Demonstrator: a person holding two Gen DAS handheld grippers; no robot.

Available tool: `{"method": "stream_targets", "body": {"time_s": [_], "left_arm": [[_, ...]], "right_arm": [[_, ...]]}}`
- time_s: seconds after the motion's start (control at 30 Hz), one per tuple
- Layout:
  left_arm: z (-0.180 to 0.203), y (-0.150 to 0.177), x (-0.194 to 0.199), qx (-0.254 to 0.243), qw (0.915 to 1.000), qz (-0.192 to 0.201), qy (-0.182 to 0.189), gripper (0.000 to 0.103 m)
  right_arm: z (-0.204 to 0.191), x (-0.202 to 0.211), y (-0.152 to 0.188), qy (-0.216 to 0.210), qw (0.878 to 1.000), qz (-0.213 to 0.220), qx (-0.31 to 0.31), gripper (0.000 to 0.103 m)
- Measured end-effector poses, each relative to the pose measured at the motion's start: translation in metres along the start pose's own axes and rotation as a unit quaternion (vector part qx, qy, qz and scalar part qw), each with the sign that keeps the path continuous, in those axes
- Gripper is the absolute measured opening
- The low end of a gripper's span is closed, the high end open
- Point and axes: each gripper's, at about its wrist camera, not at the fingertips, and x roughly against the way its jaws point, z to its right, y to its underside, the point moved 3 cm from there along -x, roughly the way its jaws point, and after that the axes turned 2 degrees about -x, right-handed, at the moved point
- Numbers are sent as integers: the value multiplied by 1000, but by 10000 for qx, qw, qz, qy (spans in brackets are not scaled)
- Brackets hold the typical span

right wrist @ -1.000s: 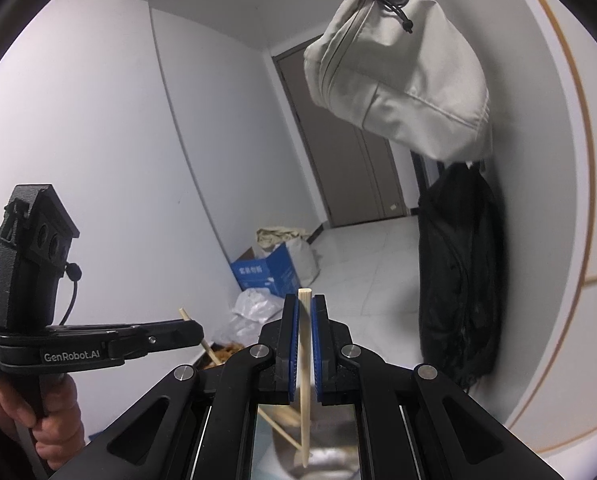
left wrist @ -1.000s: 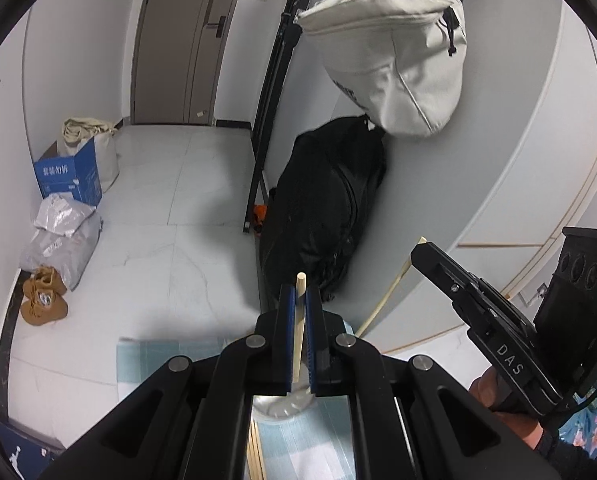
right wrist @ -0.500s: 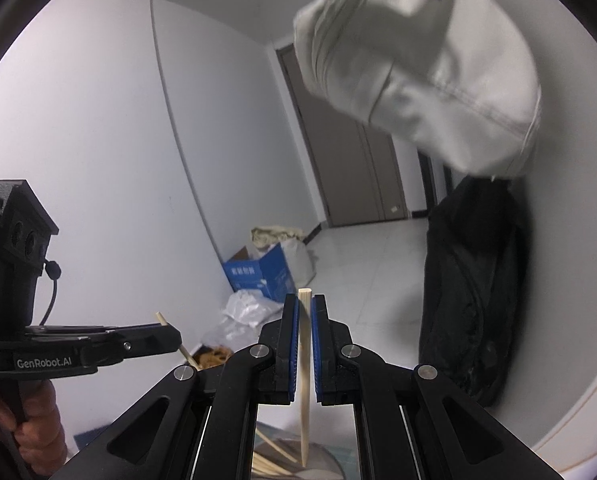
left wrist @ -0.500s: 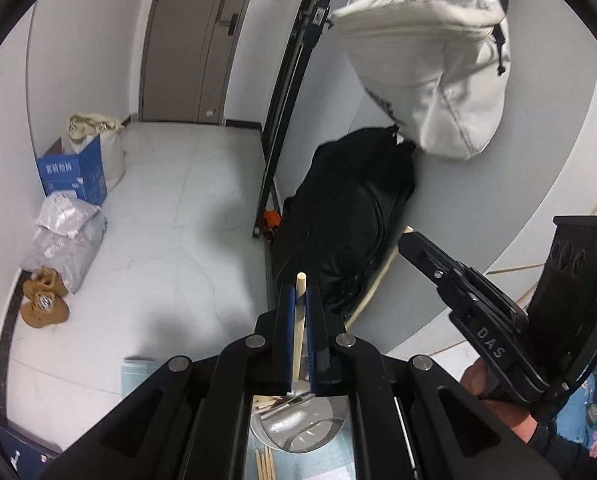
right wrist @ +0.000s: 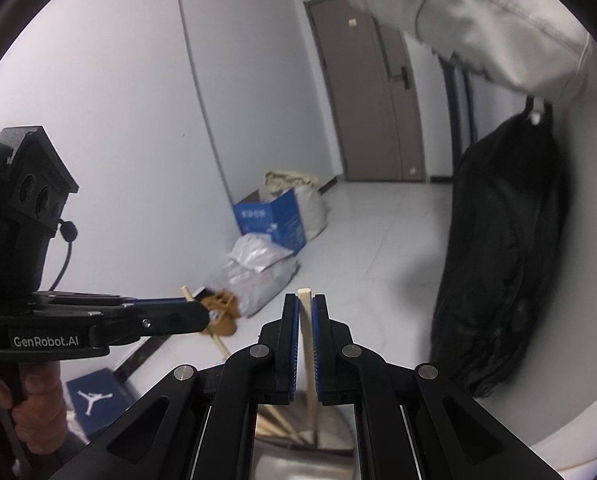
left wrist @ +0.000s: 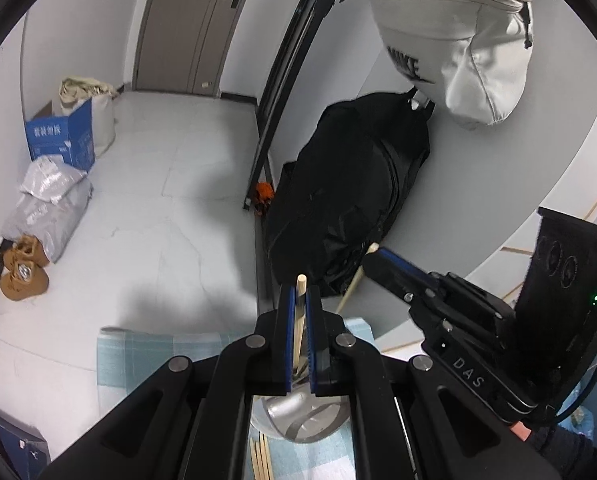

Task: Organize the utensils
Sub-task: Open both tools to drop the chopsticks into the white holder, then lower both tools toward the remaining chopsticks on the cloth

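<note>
The left gripper (left wrist: pixel 298 292) is clamped fully shut on the left chopstick (left wrist: pixel 298 320). The stick stands nearly upright between the blue pads, blunt end up and thin end pointing down. Beside it, the right gripper (right wrist: pixel 304 304) has the right chopstick (right wrist: pixel 307 344) in the same attitude, leaning slightly. Its jaws have just been easing apart a hair with the stick between them. From here I'd say the pads are gripping, though the view is too tight to be sure.

Directly below both sets of fingers is the mouth of the metal holder (left wrist: pixel 298 420), with a few sticks (right wrist: pixel 274 424) already slanting inside it. So each chopstick's long axis runs straight down toward the opening, and the coming move looks like a drop or a short lowering. Neither hand looks clearly closer.

The holder stands on a blue checked cloth (left wrist: pixel 138 356), where loose chopsticks (left wrist: pixel 260 456) lie just beside it. Farther off, a black bag (left wrist: pixel 350 200) slumps against the wall.
</note>
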Motion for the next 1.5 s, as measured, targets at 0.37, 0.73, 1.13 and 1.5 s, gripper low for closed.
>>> {"method": "stream_targets", "body": {"time_s": [0.37,0.73,1.13,1.5], "left_arm": [[-14,19,20,228,9996,-44,-133,53],[-2,44,45,49,9959,320,-843,65],[10,75,65,-103,9876,808,-1339,76],[3,113,53,-27,9854,916,-1433,81]], "right_arm": [[6,13,30,-251,9972,-366,-605,45],[-7,67,38,-99,9956,55,-931,78],[-25,113,62,258,9937,594,-915,99],[-33,109,117,363,9950,186,-910,100]]}}
